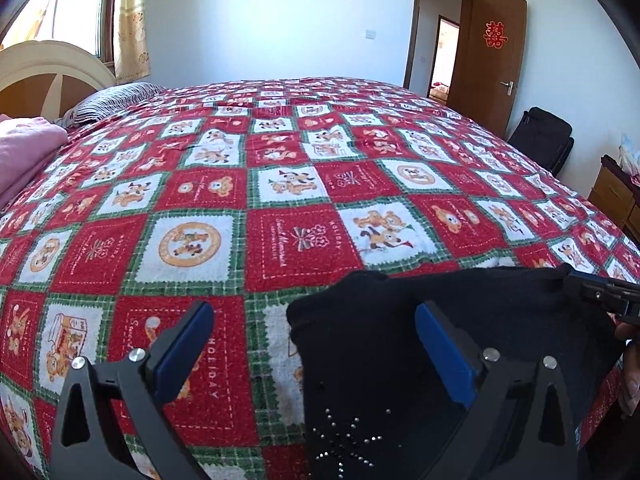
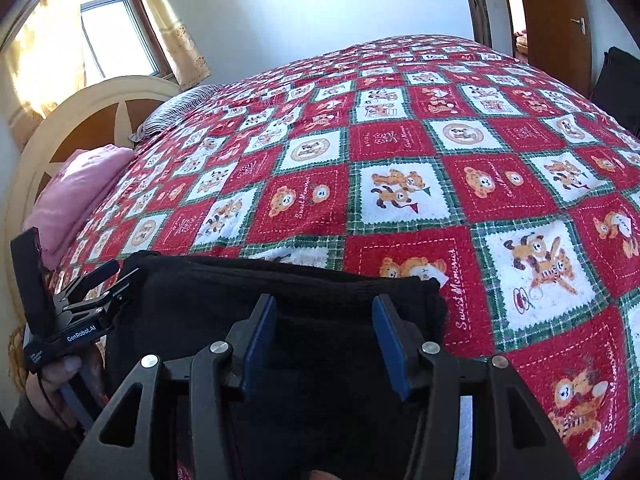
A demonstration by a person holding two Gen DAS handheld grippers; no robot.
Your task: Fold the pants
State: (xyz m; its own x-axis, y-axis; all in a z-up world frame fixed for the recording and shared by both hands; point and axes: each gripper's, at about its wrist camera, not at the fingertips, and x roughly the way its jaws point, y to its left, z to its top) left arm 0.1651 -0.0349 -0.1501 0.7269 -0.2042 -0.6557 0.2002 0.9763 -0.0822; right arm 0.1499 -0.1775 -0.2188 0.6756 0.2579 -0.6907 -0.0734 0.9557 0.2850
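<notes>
Black pants point(image 1: 400, 344) with a studded pattern lie folded on the near edge of the bed, also in the right wrist view point(image 2: 280, 292). My left gripper point(image 1: 316, 344) is open, its jaws wide apart, straddling the pants' left edge: the right finger point(image 1: 444, 352) is over the cloth, the left finger point(image 1: 184, 348) over the blanket. My right gripper point(image 2: 324, 340) is open over the pants near their right end, holding nothing. The left gripper also shows in the right wrist view point(image 2: 96, 296) at the pants' left corner, and the right gripper shows in the left wrist view point(image 1: 600, 292) at the right corner.
The bed is covered by a red, white and green checked blanket point(image 1: 280, 184). A pink folded quilt point(image 2: 76, 196) and a striped pillow point(image 1: 116, 100) lie by the headboard point(image 2: 80, 116). A door point(image 1: 492, 60) and a black chair point(image 1: 540, 136) stand on the far right.
</notes>
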